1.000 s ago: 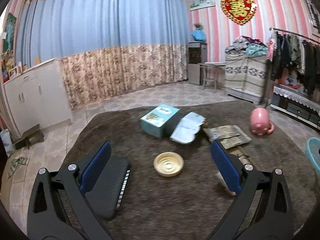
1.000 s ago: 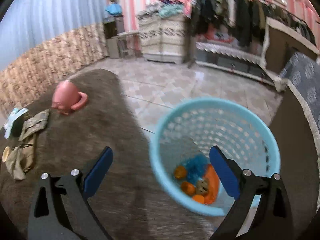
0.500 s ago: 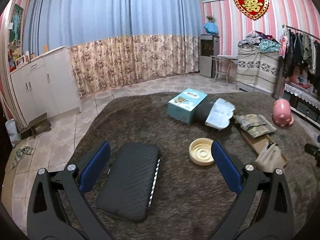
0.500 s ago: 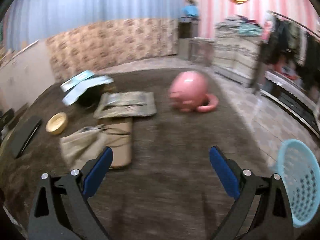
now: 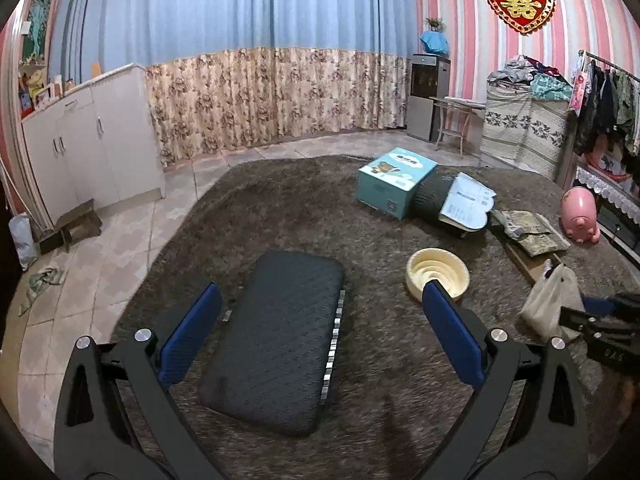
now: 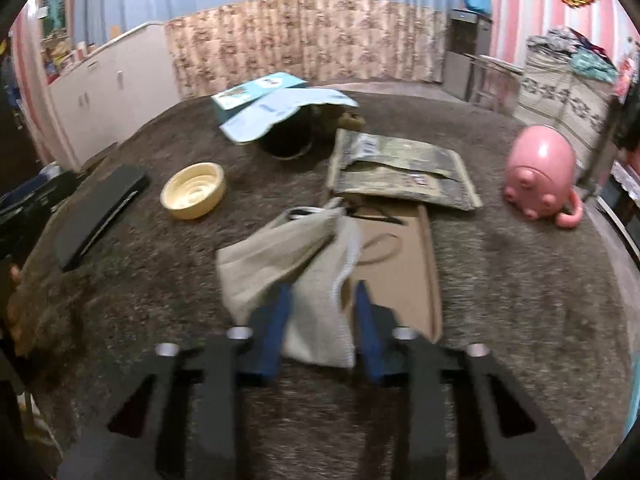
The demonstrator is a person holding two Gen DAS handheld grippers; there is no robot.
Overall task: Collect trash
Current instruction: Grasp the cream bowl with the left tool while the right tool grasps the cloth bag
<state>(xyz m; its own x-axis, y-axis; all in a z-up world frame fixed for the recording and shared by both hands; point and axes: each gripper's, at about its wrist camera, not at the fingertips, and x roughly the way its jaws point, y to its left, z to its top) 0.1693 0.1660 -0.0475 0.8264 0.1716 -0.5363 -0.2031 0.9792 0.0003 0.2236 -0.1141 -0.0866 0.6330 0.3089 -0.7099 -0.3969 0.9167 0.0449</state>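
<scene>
Beige bag [image 6: 296, 264] lies crumpled on the carpet [image 6: 500, 280], partly over cardboard [image 6: 400, 264]; right hand-held gripper [image 6: 324, 300] narrowed around its near end. Left hand-held gripper [image 5: 320, 300] spread wide above a black pad [image 5: 280, 340].

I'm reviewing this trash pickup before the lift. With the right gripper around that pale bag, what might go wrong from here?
1. The right gripper has its fingers on either side of the pale plastic bag, but the frame is blurred; the limp bag may slip out.
2. The bag lies partly on the cardboard sheet, which might get dragged along.
3. The yellow bowl sits nearby; a swinging bag might knock it.
</scene>
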